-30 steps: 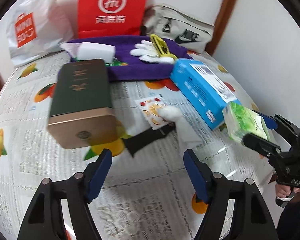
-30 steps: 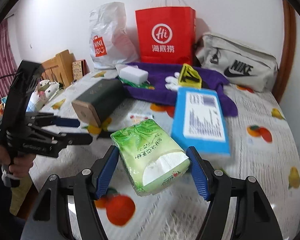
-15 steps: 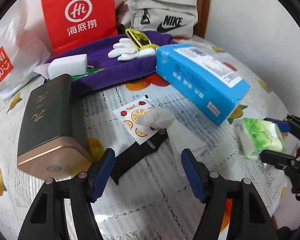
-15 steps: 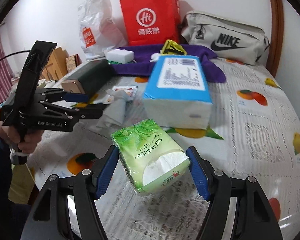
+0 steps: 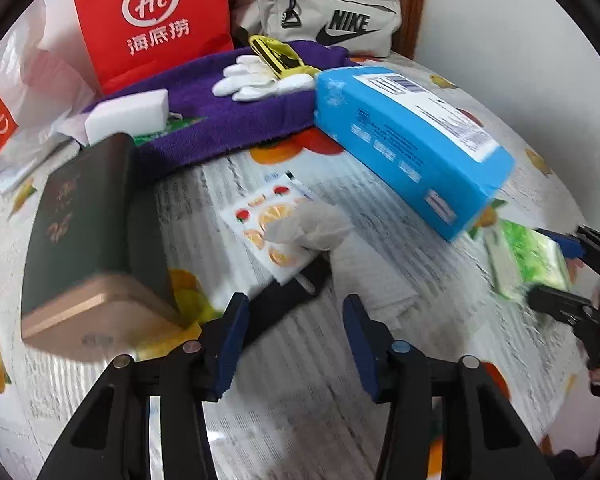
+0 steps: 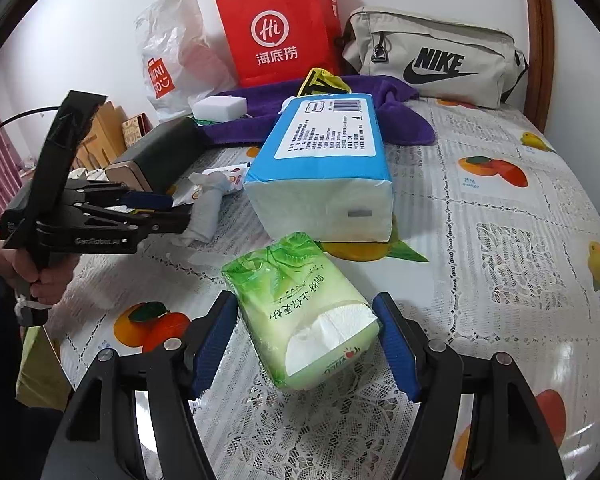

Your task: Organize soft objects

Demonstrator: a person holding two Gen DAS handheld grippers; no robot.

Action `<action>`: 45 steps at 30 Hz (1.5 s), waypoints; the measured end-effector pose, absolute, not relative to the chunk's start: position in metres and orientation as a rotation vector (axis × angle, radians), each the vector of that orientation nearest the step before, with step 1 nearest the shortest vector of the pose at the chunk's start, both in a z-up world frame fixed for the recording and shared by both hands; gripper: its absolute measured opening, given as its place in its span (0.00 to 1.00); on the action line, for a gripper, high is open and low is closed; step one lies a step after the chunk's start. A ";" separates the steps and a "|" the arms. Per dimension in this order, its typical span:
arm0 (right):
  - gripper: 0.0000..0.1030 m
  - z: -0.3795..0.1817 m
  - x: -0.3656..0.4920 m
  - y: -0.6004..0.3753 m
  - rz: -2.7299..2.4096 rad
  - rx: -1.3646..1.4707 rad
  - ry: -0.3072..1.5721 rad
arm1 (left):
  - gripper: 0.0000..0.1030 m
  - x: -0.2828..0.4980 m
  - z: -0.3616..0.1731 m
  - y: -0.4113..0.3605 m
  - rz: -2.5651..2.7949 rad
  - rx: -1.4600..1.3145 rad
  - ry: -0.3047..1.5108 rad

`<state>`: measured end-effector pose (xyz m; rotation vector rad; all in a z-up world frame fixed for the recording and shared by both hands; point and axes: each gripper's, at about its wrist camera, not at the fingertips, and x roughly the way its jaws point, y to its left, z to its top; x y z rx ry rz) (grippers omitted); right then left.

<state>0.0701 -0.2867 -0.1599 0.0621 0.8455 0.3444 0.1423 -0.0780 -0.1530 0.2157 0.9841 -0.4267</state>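
The right claw [image 6: 305, 342] has come down toward the desk [image 6: 500, 248], clamped on the green tissue pack [image 6: 300, 312], which hangs just in front of the blue pack [image 6: 324, 160]. The left claw [image 5: 292, 344] has just been closing with nothing between its jaws; it stands apart above the grey cloth [image 5: 308, 228]. That cloth looks like the next pick. The red bag [image 6: 278, 28] and Nike pouch [image 6: 432, 56] stand behind; their contents are hidden.

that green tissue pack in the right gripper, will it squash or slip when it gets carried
The green tissue pack probably squashes a little: it is a soft plastic wrap around folded tissue, open at the near end. It looks light for its bulk, so the right gripper, closed on its sides, should carry it easily. The glossy film may slip if the hold is loose.
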 end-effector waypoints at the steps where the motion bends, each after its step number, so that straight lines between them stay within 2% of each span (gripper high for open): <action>1: 0.67 -0.160 0.070 -0.287 0.345 0.064 0.847 | 0.44 0.138 -0.153 -0.077 -0.442 0.208 0.991; 5: 0.67 -0.162 0.071 -0.288 0.344 0.071 0.852 | 0.40 0.131 -0.151 -0.072 -0.483 0.179 1.014; 10: 0.67 -0.161 0.071 -0.284 0.351 0.070 0.854 | 0.40 0.142 -0.143 -0.076 -0.401 0.240 0.929; 15: 0.67 -0.162 0.071 -0.283 0.356 0.074 0.862 | 0.41 0.162 -0.155 -0.075 -0.401 0.196 0.984; 22: 0.67 -0.163 0.072 -0.283 0.355 0.074 0.873 | 0.40 0.149 -0.155 -0.070 -0.472 0.138 1.031; 29: 0.67 -0.162 0.072 -0.282 0.352 0.070 0.868 | 0.40 0.136 -0.156 -0.072 -0.504 0.206 0.994; 30: 0.67 -0.162 0.072 -0.283 0.347 0.069 0.867 | 0.39 0.137 -0.156 -0.073 -0.495 0.220 0.985; 32: 0.67 -0.162 0.071 -0.284 0.328 0.067 0.863 | 0.22 0.139 -0.157 -0.074 -0.485 0.232 0.973; 45: 0.66 -0.162 0.075 -0.282 0.296 0.063 0.859 | 0.20 0.125 -0.157 -0.070 -0.478 0.196 0.951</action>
